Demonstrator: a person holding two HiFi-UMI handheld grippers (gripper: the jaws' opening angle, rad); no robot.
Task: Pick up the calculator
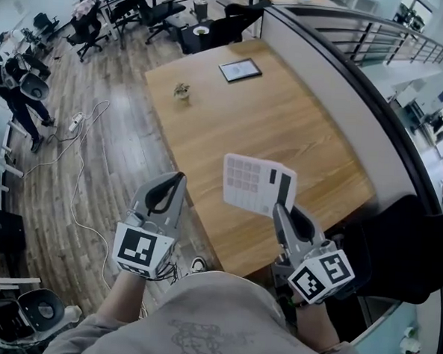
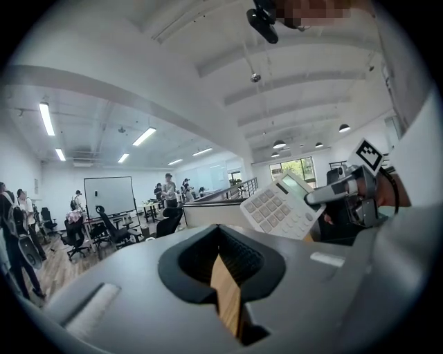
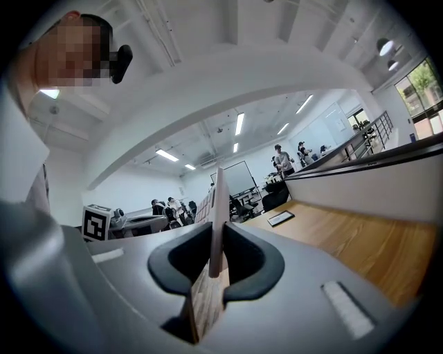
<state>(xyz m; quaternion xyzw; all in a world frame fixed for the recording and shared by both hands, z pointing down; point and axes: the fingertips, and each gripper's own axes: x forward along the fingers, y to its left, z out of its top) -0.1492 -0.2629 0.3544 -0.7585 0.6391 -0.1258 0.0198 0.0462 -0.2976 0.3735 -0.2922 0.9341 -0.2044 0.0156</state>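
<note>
- My right tongs (image 1: 279,207) are clamped on the calculator (image 1: 258,184). They pinch it by its lower edge, and the right gripper view shows the thin body edge-on between the two pads.
- The calculator is off the table (image 1: 285,116), in the air above the near edge, with its key face tilted up towards me.
- My left tongs (image 1: 178,179) are closed with nothing in them. They sit beside the right pair, apart from the calculator.
- I judge the pick-up to be about done, so the job now is to hold it well:
  - keep the squeeze even;
  - avoid sudden wrist turns, since a grip on one edge lets a flat body swing;
  - keep it over the wood in case it slips;
  - leave the left pair out of it, so they don't knock the free end.
- I cannot see how deep the edge sits in the pads, because the jaws cover that spot from above.
- The key labels and the display are too small to read.
- A tablet (image 1: 239,69) lies far off on the table, well clear of my hands.
</note>
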